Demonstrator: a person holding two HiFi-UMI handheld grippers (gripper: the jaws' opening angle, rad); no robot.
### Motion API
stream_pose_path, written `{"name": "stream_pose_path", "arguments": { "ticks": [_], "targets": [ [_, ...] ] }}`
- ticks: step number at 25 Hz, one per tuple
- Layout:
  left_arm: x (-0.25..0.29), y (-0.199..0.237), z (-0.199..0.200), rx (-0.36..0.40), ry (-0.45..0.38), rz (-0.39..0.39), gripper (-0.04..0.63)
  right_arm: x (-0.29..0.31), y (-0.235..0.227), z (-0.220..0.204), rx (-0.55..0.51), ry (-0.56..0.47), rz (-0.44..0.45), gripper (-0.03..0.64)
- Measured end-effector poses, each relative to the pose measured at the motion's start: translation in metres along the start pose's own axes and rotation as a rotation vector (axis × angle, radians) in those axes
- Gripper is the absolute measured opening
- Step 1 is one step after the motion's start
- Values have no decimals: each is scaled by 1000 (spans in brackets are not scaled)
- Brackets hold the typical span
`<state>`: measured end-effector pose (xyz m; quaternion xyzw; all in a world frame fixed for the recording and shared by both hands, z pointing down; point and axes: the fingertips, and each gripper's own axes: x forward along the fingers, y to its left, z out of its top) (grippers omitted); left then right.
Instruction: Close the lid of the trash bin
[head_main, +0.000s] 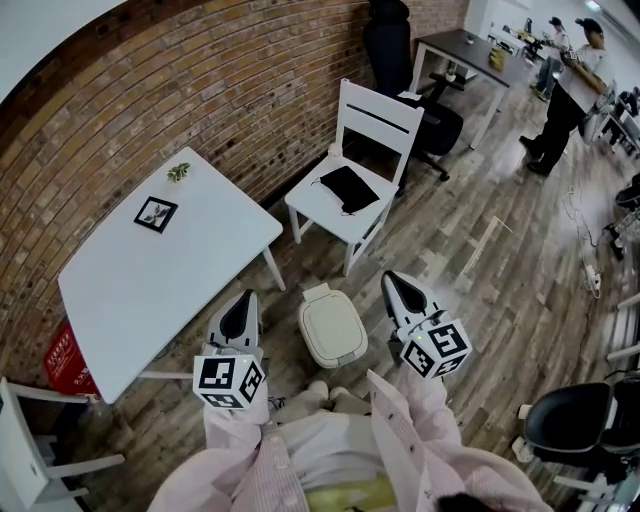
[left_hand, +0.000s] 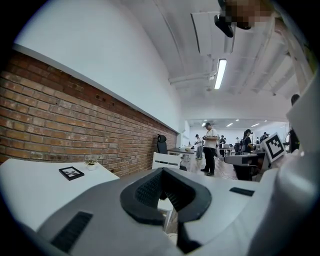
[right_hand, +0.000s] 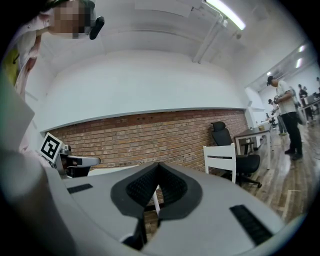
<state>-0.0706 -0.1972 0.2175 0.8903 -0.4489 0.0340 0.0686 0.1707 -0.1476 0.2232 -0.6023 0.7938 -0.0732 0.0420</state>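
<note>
At lower centre of the head view: small cream plastic trash bin (head_main: 332, 325) on the floor, lid flat, apparently down. Left gripper (head_main: 243, 305) and right gripper (head_main: 397, 285) flank it, jaws closed and empty; likely because a lid push needs no grasp.

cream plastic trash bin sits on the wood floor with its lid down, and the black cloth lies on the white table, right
Not quite. The black cloth lies on the seat of the white wooden chair, not on the white table, as the head view shows. The rest stands: the cream plastic trash bin sits on the wood floor with its lid down.
</note>
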Motion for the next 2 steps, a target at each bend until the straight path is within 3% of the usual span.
{"name": "stream_pose_path", "arguments": {
  "ticks": [2],
  "targets": [
    [0, 2, -1, 1, 0, 3, -8, 1, 0, -1, 0, 0, -1, 3]
  ]
}}
